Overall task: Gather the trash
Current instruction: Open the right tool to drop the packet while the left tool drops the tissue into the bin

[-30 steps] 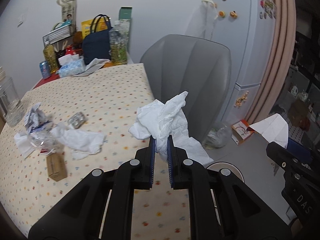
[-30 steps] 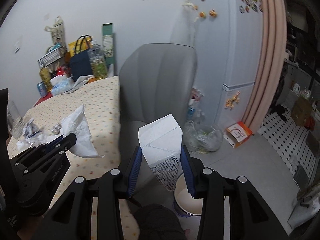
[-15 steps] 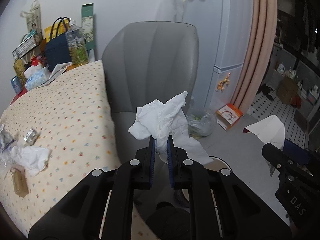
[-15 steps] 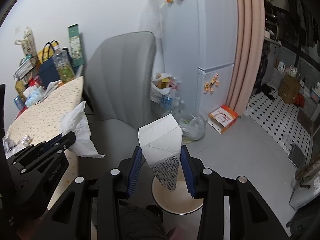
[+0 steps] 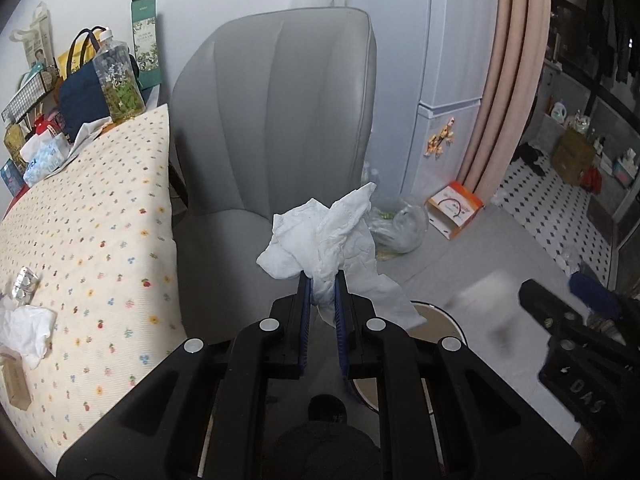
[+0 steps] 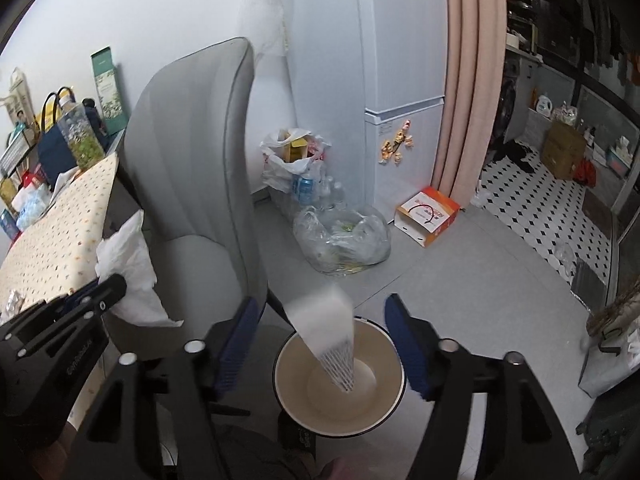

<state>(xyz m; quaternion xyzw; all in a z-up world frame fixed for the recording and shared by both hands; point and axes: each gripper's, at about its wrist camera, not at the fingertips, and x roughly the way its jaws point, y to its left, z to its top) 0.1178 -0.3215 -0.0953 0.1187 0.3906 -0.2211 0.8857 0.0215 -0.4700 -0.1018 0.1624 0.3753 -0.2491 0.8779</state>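
Note:
My left gripper (image 5: 321, 280) is shut on a crumpled white tissue (image 5: 324, 236), held above the floor beside the grey chair (image 5: 280, 112); the tissue also shows in the right wrist view (image 6: 128, 276). My right gripper (image 6: 320, 312) is open. A white paper carton (image 6: 328, 328), blurred, is falling between its fingers into the round white bin (image 6: 384, 412) on the floor below. The bin's rim (image 5: 448, 316) shows in the left wrist view, with the blurred carton (image 5: 488, 292) above it.
The dotted tablecloth table (image 5: 80, 240) at left holds more tissue (image 5: 24, 328), a blister pack (image 5: 24, 282), a small brown box (image 5: 16, 380) and clutter at the back. A clear trash bag (image 6: 344, 240), an orange box (image 6: 428, 216) and the fridge (image 6: 400, 80) stand beyond.
Both grippers swung right, away from the table, over the bin. My right gripper opened and let go of the carton, which is dropping into the bin. The left still holds the tissue.

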